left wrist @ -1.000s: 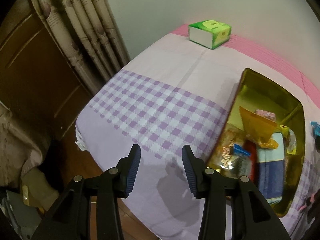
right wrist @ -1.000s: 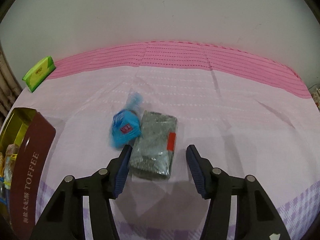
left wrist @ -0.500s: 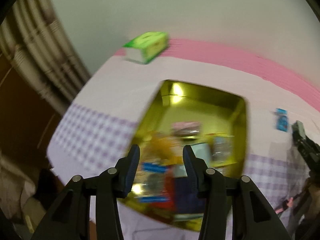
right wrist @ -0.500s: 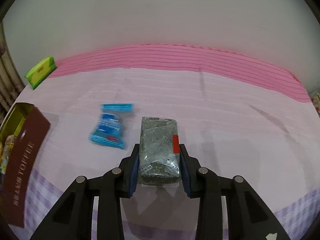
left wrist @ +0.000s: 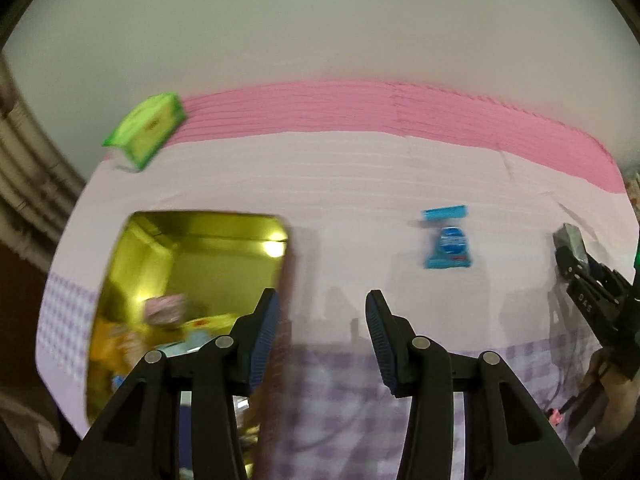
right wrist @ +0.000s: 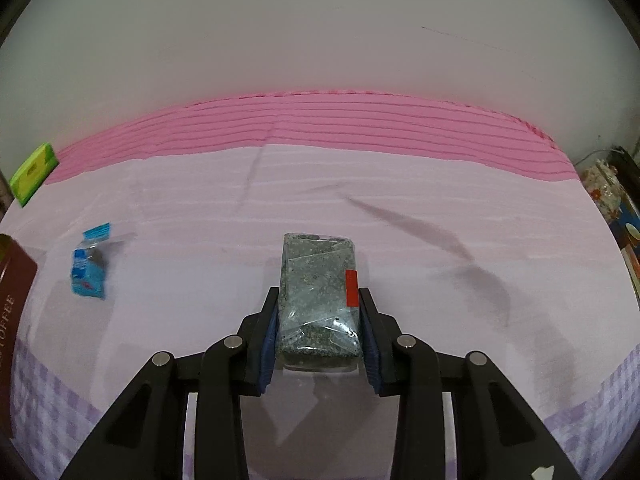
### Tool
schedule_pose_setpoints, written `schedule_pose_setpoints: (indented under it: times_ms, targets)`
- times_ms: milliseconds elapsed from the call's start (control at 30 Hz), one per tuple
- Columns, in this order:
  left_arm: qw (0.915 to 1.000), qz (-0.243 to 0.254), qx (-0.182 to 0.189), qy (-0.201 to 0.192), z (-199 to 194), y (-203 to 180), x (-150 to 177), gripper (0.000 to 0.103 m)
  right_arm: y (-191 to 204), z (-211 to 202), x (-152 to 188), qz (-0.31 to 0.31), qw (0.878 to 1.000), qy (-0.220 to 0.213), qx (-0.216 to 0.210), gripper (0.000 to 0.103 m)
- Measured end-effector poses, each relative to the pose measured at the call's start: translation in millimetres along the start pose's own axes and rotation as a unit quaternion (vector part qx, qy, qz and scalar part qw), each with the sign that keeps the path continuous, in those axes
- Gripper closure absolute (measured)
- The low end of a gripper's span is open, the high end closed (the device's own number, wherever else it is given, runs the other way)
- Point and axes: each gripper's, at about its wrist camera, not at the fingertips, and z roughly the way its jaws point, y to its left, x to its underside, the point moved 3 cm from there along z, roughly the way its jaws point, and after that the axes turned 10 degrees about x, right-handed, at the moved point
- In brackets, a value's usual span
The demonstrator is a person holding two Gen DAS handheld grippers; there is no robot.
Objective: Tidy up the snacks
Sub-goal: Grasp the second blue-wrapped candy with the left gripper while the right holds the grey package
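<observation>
two grippers were in play over the pink-and-lilac bedspread (right wrist: 400,208). the right gripper (right wrist: 319,336) had its blue-padded fingers (right wrist: 269,340) pressed against both long sides of a grey speckled snack bar in clear wrap (right wrist: 318,296), a red tag on its right edge, and what looked like the pack's shadow lay on the cloth beneath it. off to its left a small blue snack packet (right wrist: 89,270) lay on the cloth, well apart, with the brown toffee tin wall (right wrist: 12,300) at the frame's edge. from the left wrist view, the left gripper (left wrist: 320,332) stood wide with nothing between its fingers, hanging just right of the gold tin (left wrist: 224,240), which held a blurred jumble of wrapped snacks (left wrist: 160,320). the same blue packet (left wrist: 448,242) sat ahead and to the right, and the right gripper (left wrist: 570,258) showed at the far right edge. a green tissue pack (left wrist: 146,132) sat at the far left corner near the pink band.
</observation>
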Motion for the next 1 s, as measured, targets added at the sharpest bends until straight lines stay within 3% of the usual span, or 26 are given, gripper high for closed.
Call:
schedule_pose_setpoints:
  times_ms: [367,1000]
  targets:
    - [0.9992,0.014,0.034,-0.013,43.8,-45.9,-23.8,0.057,-11.5,1.6,2.9,0.015,1.0,0.003,-0.001,0.069]
    - [0.9961,0.064,0.057,0.02,96.0,-84.5,-49.5,0.057,-11.3,3.1,1.4,0.018,1.0,0.003,-0.006,0.068]
